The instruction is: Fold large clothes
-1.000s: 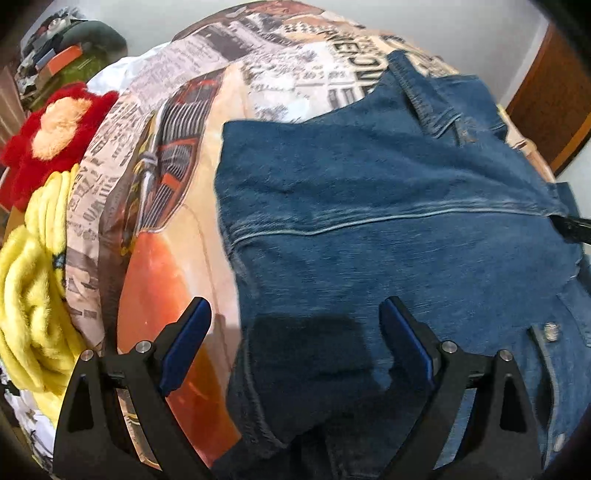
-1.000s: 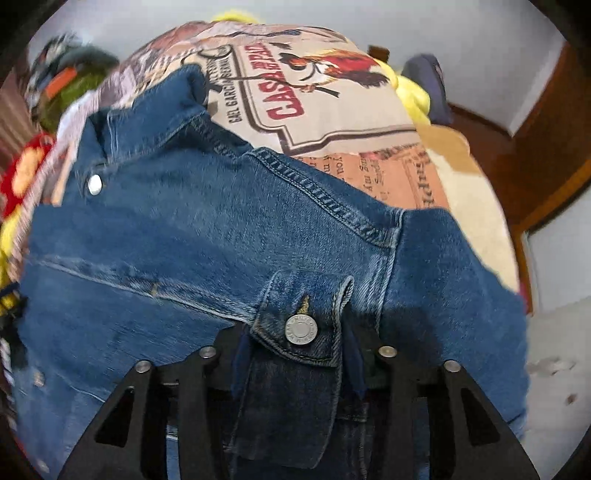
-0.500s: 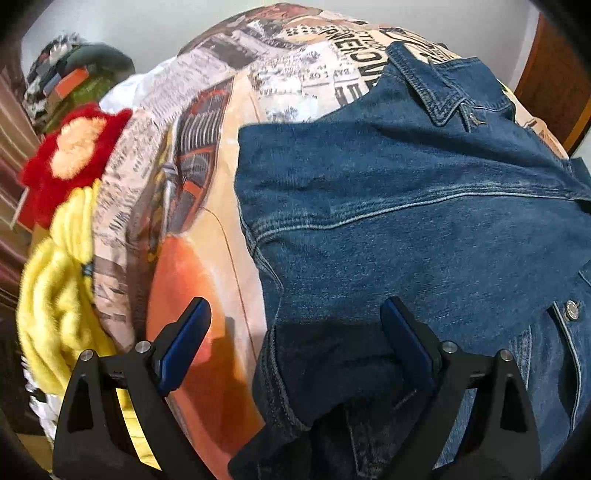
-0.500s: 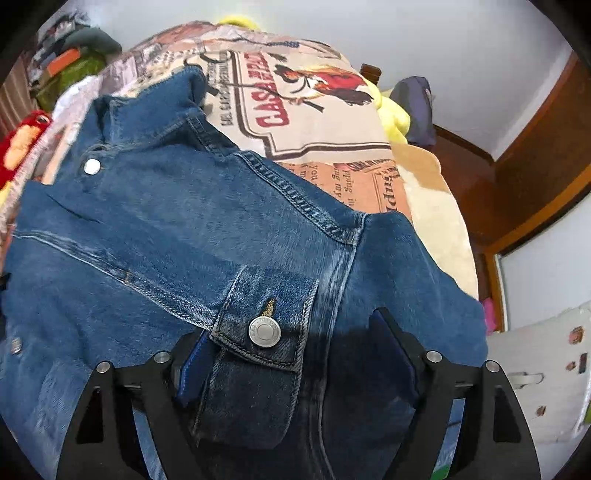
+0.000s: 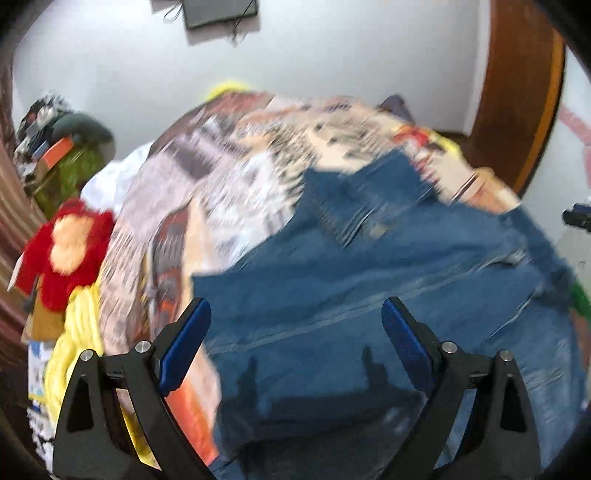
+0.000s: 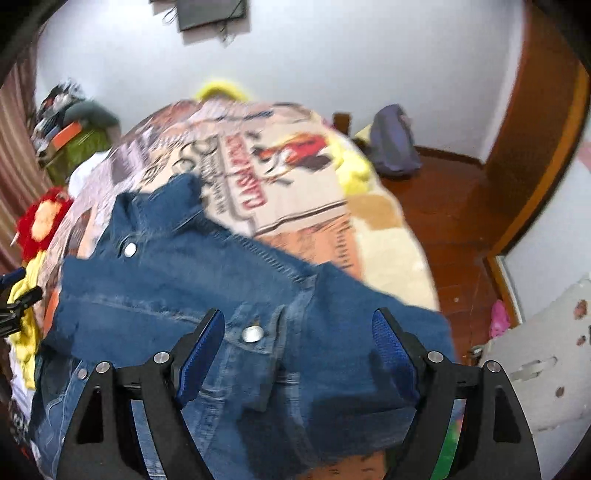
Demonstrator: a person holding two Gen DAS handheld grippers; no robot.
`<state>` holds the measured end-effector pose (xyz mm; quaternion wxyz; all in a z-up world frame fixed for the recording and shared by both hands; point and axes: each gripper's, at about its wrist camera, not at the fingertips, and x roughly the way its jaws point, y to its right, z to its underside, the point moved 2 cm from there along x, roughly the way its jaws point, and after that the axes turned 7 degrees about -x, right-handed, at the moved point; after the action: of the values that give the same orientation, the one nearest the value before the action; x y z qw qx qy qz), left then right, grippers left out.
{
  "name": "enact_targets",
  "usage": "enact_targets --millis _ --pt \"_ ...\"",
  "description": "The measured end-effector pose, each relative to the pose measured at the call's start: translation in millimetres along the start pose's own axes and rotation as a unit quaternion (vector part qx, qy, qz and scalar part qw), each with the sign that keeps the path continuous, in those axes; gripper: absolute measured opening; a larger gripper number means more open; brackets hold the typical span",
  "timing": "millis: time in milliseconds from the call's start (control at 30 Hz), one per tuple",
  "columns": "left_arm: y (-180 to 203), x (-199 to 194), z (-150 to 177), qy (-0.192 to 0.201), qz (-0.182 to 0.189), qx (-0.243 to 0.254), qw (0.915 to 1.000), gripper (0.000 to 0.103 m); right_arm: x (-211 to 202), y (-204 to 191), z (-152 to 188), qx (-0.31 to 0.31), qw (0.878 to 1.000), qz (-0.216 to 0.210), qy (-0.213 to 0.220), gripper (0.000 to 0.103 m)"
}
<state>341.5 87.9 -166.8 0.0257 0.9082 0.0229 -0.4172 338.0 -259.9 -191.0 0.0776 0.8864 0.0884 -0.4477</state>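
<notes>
A blue denim jacket (image 6: 207, 280) lies spread on a bed, on top of a printed bedspread (image 6: 295, 192) covered in newspaper and poster motifs. In the right wrist view its collar (image 6: 166, 199) points toward the far end of the bed, a metal snap button (image 6: 130, 250) shows below the collar, and a folded sleeve cuff with a second button (image 6: 252, 334) lies across the front of the garment. In the left wrist view the same jacket (image 5: 369, 295) fills the lower right half, blurred, with its near left edge over an orange patch of the bedspread (image 5: 229, 173).

The right hand-held gripper (image 6: 298, 345) hangs above the cuff, tilted down toward the bed. Its jaws have just been opening and now stand wide apart; the cuff lies below and between them, and the blue pads (image 6: 201, 350) press on nothing. The left hand-held gripper (image 5: 295, 339) likewise hangs above the denim with its jaws spread wide and nothing clamped; its shadow falls on the cloth beneath.

Beside the bed on the left are a red plush toy (image 5: 70, 251) and a yellow fluffy blanket (image 5: 77, 339). Farther back in that corner sits a green basket (image 6: 79, 151) with an orange box and dark clothes piled on it. A purple bag (image 6: 393, 142) stands on the wooden floor (image 6: 454, 206) at the right. A dark flat screen (image 6: 210, 13) hangs on the white wall.
</notes>
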Motion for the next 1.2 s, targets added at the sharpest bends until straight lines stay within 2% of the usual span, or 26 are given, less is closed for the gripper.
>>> enact_targets --millis 67,200,333,400,500,633,733,833,933,1100,1167,1200 --pt "14.9 -4.5 -9.9 0.013 0.019 0.003 0.9997 0.094 -10.5 14.2 2.5 0.008 1.0 0.016 0.009 0.081" --pt "48.3 -2.6 -25.4 0.026 0.059 0.012 0.9978 0.094 -22.3 43.4 15.7 0.042 0.999 0.023 0.012 0.081" --pt "80.5 16.6 -23.6 0.01 0.085 0.026 0.996 0.094 -23.3 75.7 43.2 0.087 0.996 0.014 -0.006 0.081" --pt "94.3 31.8 -17.2 -0.014 0.096 0.031 0.9948 0.094 -17.7 94.0 60.7 0.123 0.992 -0.004 -0.024 0.081" --pt "108.4 55.8 -4.8 -0.052 0.105 0.034 0.9926 0.094 -6.6 120.7 89.0 0.19 0.98 -0.023 -0.046 0.081" --pt "119.1 81.3 10.9 -0.098 0.111 0.03 0.9886 0.094 14.9 155.7 134.5 0.297 0.95 -0.049 -0.084 0.081" --pt "122.8 95.1 20.1 -0.119 0.114 0.028 0.9859 0.094 30.5 172.8 160.3 0.354 0.928 -0.066 -0.099 0.081" --pt "125.1 106.3 26.3 -0.135 0.112 0.028 0.9841 0.094 42.6 183.9 170.8 0.385 0.914 -0.079 -0.1 0.081" --pt "125.4 107.6 28.6 -0.133 0.109 0.031 0.9847 0.094 58.0 192.7 170.8 0.414 0.9 -0.102 -0.096 0.08" --pt "124.7 107.1 29.3 -0.13 0.109 0.034 0.9848 0.094 83.9 199.6 165.7 0.434 0.889 -0.101 -0.1 0.065" --pt "123.5 106.8 29.2 -0.131 0.11 0.032 0.9848 0.094 87.4 201.2 161.6 0.436 0.89 -0.093 -0.094 0.059" --pt "123.2 107.2 28.4 -0.131 0.109 0.031 0.9848 0.094 87.0 200.7 158.9 0.433 0.893 -0.086 -0.09 0.052"
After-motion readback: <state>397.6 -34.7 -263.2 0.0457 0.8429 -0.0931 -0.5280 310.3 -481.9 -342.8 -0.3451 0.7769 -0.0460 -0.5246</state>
